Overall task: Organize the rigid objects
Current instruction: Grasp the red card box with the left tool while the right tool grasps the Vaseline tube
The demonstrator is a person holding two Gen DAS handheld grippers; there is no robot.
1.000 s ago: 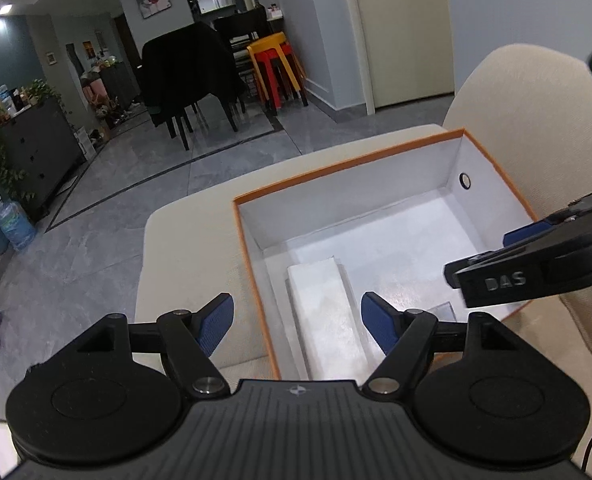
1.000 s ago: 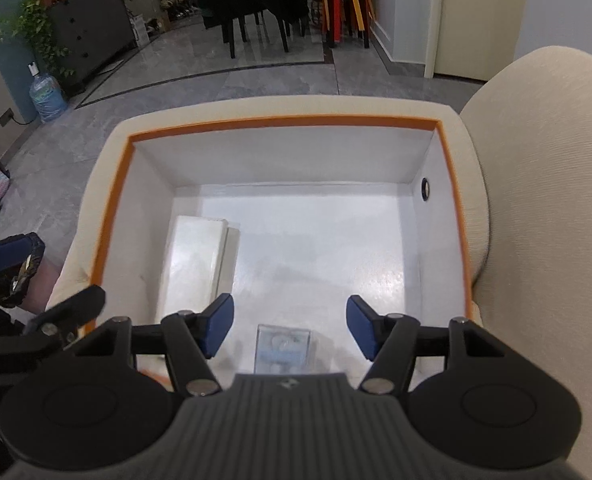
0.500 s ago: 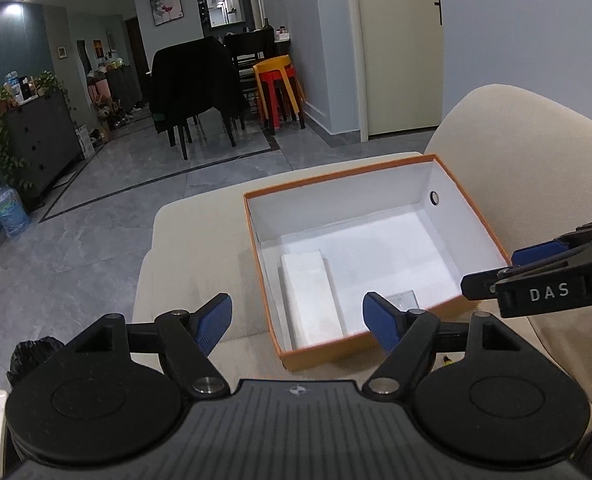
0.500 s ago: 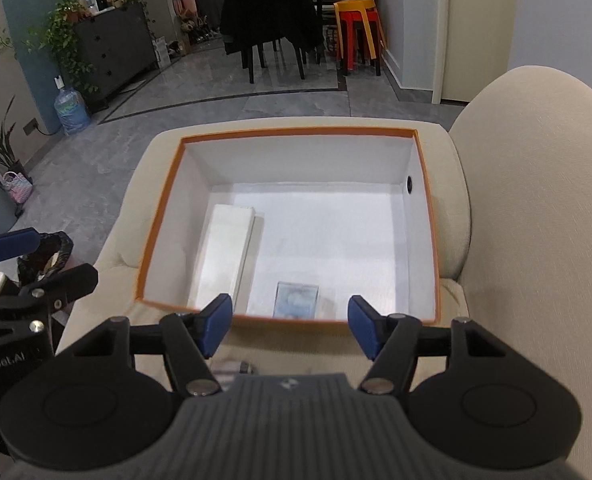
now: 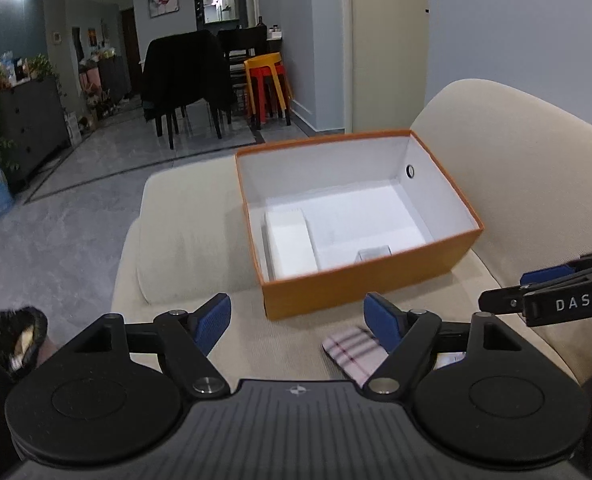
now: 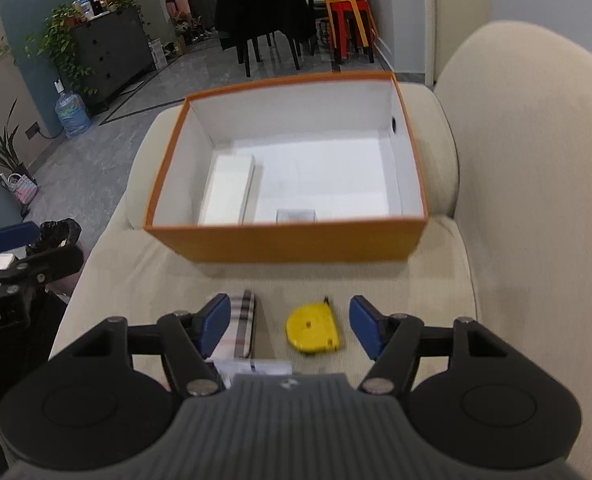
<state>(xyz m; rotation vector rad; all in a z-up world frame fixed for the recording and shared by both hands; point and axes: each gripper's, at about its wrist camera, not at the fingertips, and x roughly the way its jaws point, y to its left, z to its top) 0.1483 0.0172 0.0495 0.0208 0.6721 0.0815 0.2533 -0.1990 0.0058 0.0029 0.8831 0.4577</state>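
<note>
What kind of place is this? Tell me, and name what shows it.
Most likely a home's living and dining area: a beige sofa in front, dark dining chairs behind, and a plant-topped sideboard.

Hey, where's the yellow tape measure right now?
In the right wrist view, the yellow tape measure lies on the beige sofa seat, in front of the orange box, just right of the plaid case.

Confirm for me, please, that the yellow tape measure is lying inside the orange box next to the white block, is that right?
Not quite. The yellow tape measure lies outside the orange box, on the sofa cushion in front of it, beside a plaid case. The right wrist view shows this. The white block is indeed inside the box.
</note>
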